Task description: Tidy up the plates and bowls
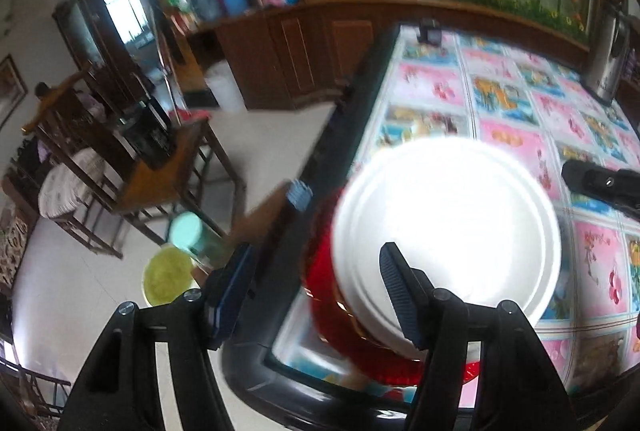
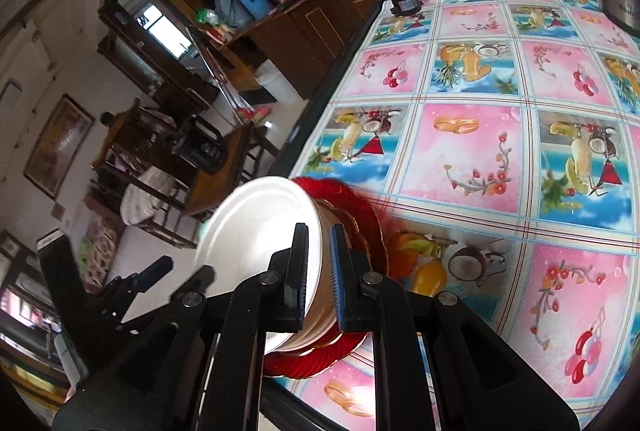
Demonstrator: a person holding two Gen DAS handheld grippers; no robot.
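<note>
Right gripper (image 2: 319, 273) pinches the wall of a white round paper bowl (image 2: 256, 227), its jaws nearly closed across the rim, directly above a red ribbed glass plate (image 2: 360, 207) at the near corner of the patterned table (image 2: 480, 135). Left gripper (image 1: 320, 283), jaws apart and empty, straddles the table's edge beside the plate.

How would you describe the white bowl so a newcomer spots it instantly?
Start at the table with the pink-and-blue picture tablecloth and go to its near corner. There a red ribbed plate lies, and the white bowl is above it, its wall pinched by the right tool. It is the only plain white dish.
</note>
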